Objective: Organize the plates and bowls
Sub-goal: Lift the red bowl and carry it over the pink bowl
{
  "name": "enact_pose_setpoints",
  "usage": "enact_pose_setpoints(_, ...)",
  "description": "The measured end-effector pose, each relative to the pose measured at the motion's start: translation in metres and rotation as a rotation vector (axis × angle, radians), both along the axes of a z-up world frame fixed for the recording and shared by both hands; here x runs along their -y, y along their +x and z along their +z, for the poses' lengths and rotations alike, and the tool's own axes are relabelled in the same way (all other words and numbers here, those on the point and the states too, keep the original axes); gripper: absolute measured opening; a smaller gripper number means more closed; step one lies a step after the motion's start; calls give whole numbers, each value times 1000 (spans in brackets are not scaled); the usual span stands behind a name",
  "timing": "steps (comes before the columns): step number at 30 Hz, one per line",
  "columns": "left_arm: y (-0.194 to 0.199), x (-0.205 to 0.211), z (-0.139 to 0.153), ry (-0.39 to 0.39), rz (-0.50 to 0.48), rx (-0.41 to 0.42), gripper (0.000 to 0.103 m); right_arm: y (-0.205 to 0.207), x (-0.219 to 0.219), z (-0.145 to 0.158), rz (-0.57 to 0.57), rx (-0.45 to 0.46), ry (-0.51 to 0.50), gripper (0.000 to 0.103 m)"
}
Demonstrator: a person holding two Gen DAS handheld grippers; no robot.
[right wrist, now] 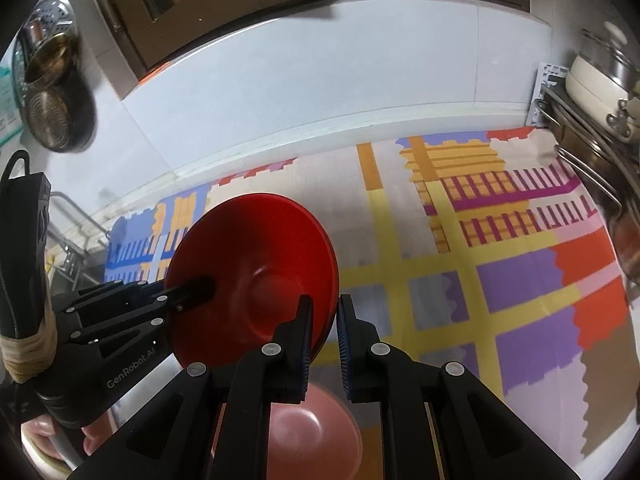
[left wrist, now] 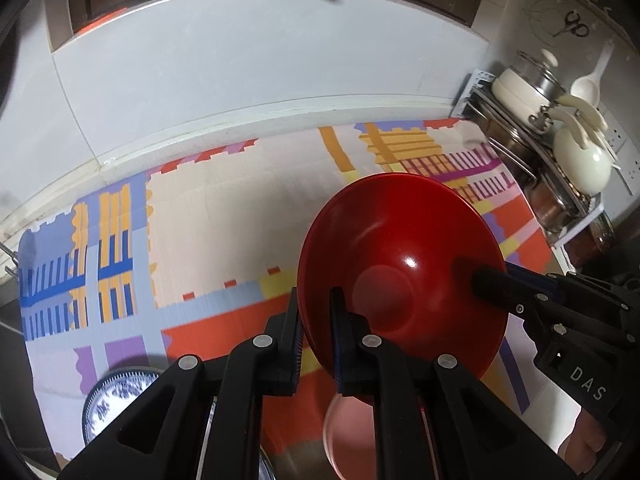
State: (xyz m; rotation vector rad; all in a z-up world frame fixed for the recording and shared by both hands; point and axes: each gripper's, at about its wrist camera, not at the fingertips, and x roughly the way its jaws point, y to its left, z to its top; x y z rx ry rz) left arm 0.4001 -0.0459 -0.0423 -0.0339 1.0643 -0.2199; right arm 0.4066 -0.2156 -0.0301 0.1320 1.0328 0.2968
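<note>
A glossy red bowl (left wrist: 400,248) hangs tilted above the patterned cloth, held by its rim from both sides. My left gripper (left wrist: 314,312) is shut on the bowl's near-left rim, one finger inside and one outside. My right gripper (right wrist: 323,316) is shut on the opposite rim of the red bowl (right wrist: 248,248). In each wrist view the other gripper shows reaching in: the right gripper (left wrist: 492,278) from the right, the left gripper (right wrist: 192,290) from the left. A pink bowl (left wrist: 348,432) (right wrist: 316,432) sits below, partly hidden by the fingers.
A bright patchwork cloth (right wrist: 500,280) covers the counter up to the white wall. A blue-and-white plate (left wrist: 116,396) lies at the near left. A metal rack with pots and lids (left wrist: 560,140) stands at the right. A strainer (right wrist: 52,120) hangs at the left.
</note>
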Motion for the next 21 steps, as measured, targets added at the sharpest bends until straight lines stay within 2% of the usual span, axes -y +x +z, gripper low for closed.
enact_pose_setpoints(7,-31,6,4,-10,-11,3,13,-34,4,11,16,17,-25,14)
enact_pose_setpoints(14,-58,11,2,8,-9,18,14,-56,7,3,37,-32,-14,14)
enact_pose_setpoints(21,-72,17,-17,1,-26,-49,14,-71,12,-9,55,-84,-30,14)
